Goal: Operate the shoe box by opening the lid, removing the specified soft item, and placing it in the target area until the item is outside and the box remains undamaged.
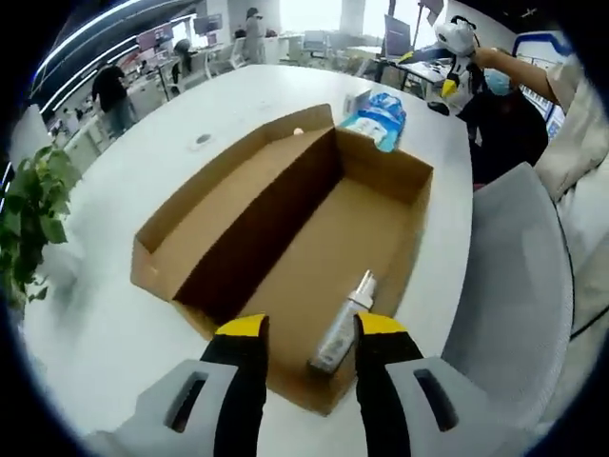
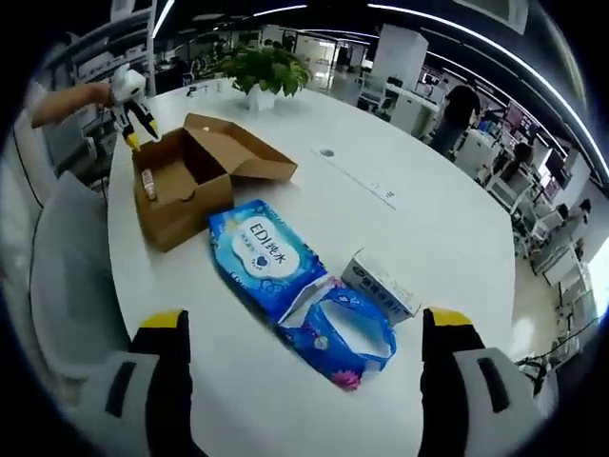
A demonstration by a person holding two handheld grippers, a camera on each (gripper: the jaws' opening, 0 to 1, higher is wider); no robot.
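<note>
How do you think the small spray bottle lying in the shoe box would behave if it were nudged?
The spray bottle lies on its side, so it would probably roll across the shoe box floor. It looks small and light, and probably rigid.

I see a matt brown cardboard shoe box on a smooth, faintly shiny white counter. The blue tissue pack looks like glossy plastic film. My left tool has matt black fingers with yellow tips.
</note>
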